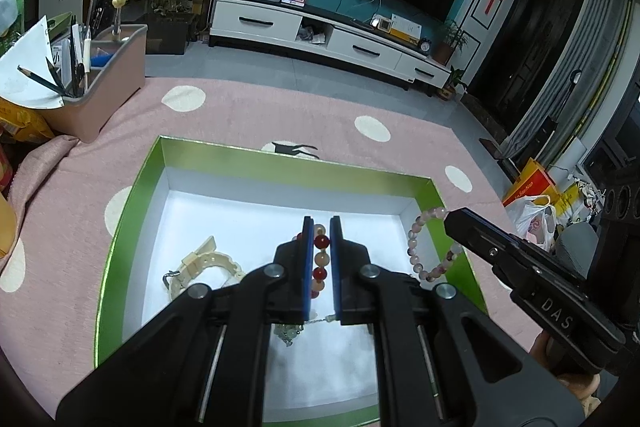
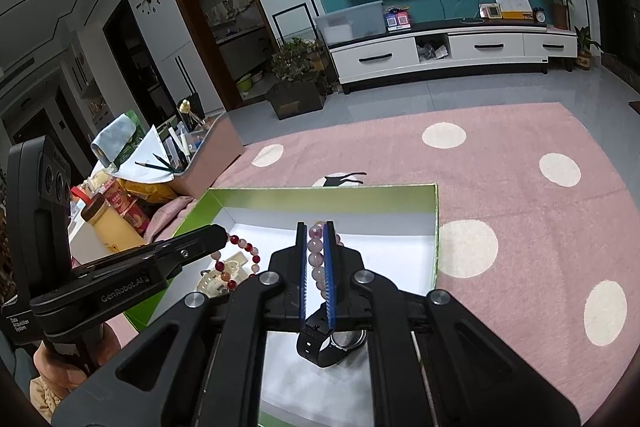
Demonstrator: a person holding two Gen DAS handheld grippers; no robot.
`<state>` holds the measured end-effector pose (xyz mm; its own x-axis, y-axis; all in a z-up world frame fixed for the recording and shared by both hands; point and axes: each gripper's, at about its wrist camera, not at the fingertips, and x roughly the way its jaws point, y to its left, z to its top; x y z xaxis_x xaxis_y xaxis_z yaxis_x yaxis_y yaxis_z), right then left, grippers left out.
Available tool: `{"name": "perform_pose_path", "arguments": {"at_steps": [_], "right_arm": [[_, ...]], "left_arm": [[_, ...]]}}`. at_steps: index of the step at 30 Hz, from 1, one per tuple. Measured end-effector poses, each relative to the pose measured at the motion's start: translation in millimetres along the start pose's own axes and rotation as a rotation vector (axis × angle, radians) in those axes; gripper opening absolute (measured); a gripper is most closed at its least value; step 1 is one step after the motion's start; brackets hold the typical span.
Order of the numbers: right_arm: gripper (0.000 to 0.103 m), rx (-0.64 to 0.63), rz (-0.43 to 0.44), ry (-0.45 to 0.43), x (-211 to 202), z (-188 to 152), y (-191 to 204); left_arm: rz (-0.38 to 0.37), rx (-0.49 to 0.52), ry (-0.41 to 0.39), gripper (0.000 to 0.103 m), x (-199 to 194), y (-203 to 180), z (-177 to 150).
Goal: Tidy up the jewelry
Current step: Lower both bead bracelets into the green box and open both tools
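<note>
A green box with a white inside lies on the pink tablecloth. My left gripper is shut on a red-and-cream bead bracelet, held above the box floor. My right gripper is shut on a pink-and-purple bead bracelet, over the right part of the box. Each view also shows the other gripper: the right gripper with the pink bracelet, and the left gripper with the red bracelet. In the box lie a cream watch, a pale green necklace and a black watch.
A pink desk organizer with pens and paper stands at the far left. Snack packets and a yellow bottle crowd the left edge. The pink cloth with cream dots spreads beyond and right of the box. Bags sit on the floor.
</note>
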<state>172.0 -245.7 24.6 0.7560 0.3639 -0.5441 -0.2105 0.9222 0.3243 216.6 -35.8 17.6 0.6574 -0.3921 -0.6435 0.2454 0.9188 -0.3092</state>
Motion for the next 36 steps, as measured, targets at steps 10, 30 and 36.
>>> {"name": "perform_pose_path", "arguments": {"at_steps": [10,30,36], "right_arm": [[0.007,-0.008,0.0,0.033,12.0,-6.2,3.0],[0.017,-0.005,-0.047,0.033,11.9,-8.3,1.6],[0.039,0.011,-0.066,0.007,0.4,-6.6,-2.3]], "left_arm": [[0.017,-0.003,0.034,0.007,13.0,-0.7,-4.6],[0.026,-0.004,0.046,0.008,14.0,-1.3,-5.1],[0.038,-0.014,0.036,0.033,7.6,1.6,-1.9]]}}
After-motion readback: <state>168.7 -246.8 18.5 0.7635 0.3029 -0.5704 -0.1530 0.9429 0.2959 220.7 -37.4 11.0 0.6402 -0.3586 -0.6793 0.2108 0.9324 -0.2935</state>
